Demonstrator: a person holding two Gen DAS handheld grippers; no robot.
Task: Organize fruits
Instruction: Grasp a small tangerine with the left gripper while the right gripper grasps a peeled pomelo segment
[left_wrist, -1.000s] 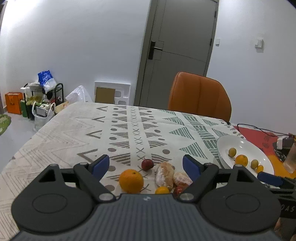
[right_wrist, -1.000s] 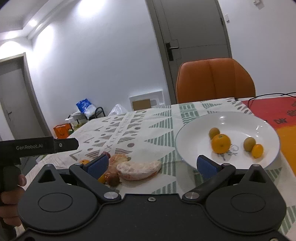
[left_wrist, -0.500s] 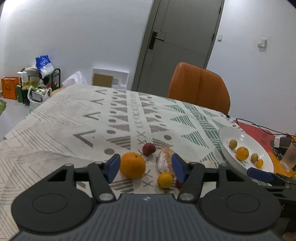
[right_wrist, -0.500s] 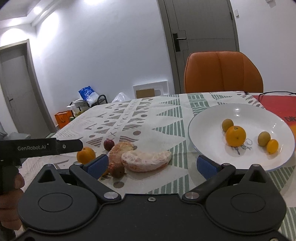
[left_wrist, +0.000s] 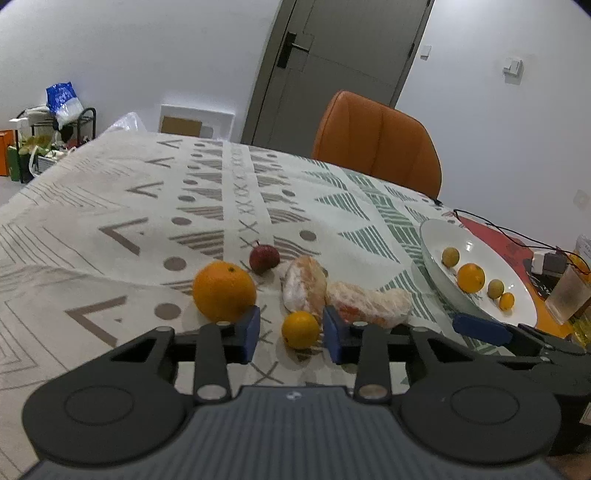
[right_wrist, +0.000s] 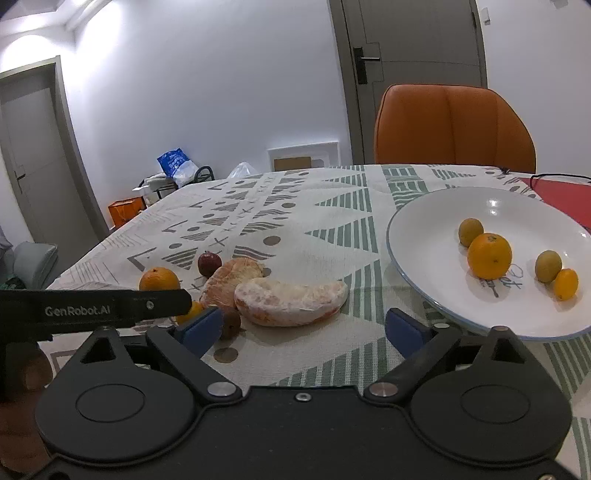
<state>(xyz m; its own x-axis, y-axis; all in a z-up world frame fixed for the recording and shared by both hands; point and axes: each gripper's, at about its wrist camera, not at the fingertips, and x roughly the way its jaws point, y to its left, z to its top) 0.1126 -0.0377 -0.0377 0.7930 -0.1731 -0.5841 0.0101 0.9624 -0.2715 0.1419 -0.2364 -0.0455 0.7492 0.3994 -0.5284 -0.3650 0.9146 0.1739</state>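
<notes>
A small orange lies on the patterned tablecloth between the blue pads of my left gripper, whose jaws stand narrowly apart around it with a small gap on each side. A big orange, a dark red fruit and two peeled pomelo pieces lie just beyond. A white plate at the right holds an orange and three small fruits. My right gripper is open and empty, near the nearer pomelo piece.
An orange chair stands at the table's far side. A plastic cup, a cable and a small box sit on the red mat right of the plate. A small brown fruit lies by my right gripper's left pad.
My left gripper has moved forward and down to the small orange and its jaws have narrowed around it. My right gripper has drawn closer to the pomelo pieces, still open.
</notes>
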